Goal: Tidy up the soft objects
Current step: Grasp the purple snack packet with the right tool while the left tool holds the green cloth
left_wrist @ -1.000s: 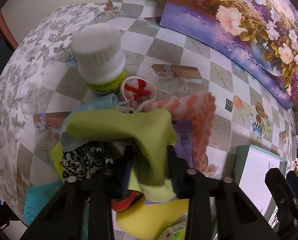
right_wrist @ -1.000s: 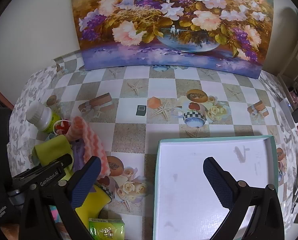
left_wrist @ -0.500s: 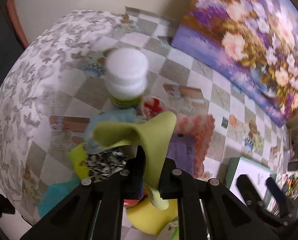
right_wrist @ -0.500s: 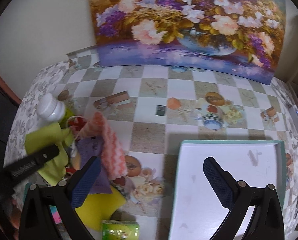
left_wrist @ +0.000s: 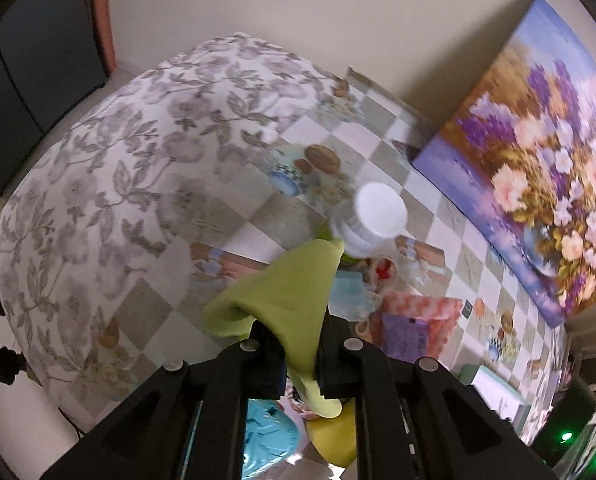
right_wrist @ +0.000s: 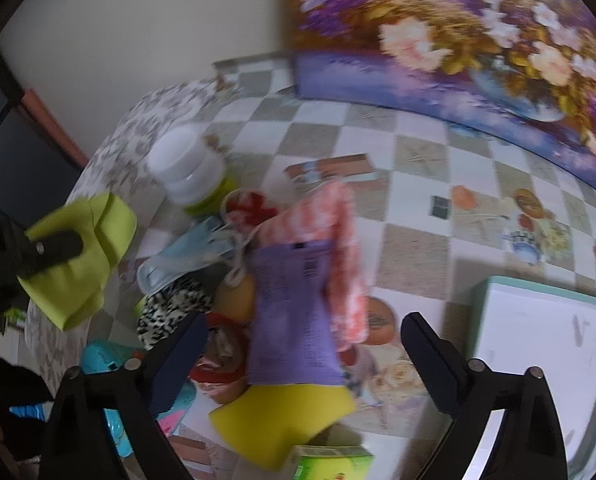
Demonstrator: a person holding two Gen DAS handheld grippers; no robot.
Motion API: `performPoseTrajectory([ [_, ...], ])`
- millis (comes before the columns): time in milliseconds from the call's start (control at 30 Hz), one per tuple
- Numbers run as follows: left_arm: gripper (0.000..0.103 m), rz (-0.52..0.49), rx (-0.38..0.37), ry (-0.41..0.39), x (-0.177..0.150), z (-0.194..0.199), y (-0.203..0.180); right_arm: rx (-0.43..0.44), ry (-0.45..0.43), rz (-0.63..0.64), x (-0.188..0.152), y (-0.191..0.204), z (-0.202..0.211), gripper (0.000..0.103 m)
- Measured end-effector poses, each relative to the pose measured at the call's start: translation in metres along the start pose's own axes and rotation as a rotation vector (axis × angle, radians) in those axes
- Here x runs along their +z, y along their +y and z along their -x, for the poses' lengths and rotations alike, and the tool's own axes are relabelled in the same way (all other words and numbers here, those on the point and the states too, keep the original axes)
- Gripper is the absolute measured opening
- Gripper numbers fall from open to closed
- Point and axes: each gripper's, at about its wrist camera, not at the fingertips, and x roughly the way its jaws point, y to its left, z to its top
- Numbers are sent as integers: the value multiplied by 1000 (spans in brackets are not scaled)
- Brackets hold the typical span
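My left gripper (left_wrist: 301, 360) is shut on a lime green cloth (left_wrist: 282, 300), which hangs lifted off the pile; in the right wrist view the cloth (right_wrist: 94, 240) is at the far left. My right gripper (right_wrist: 303, 324) hovers over the pile with wide jaws that are closing. A purple packet (right_wrist: 294, 312) and a pink-orange fuzzy towel (right_wrist: 337, 240) lie between its fingers, and the pads press on neither. A blue face mask (right_wrist: 182, 260) and a leopard-print cloth (right_wrist: 170, 312) lie to their left.
A white-capped bottle (right_wrist: 186, 168) stands behind the pile beside a small red item (right_wrist: 250, 204). A yellow sponge (right_wrist: 286, 420) and a green box (right_wrist: 329, 464) lie near the front. A white tray with a teal rim (right_wrist: 485, 300) sits at the right. A flower painting (right_wrist: 457, 40) leans on the wall.
The left gripper has shut on the green cloth and raised it up and away from the pile. The right gripper has swung left from above the tray to above the pile.
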Motion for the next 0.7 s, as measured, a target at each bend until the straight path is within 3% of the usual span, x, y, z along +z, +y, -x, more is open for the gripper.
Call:
performPoseTrajectory([
  [367,11,23,-14,26,2,-8,8,-2,98,38,-10,16,-33,81],
  [533,11,18,-13,46,0,-15,6,-30,140,27,-16,10,-49,65],
  [700,11,13,-12,57,-1,-19,4,-28,113,28,-15,10,-41,65],
])
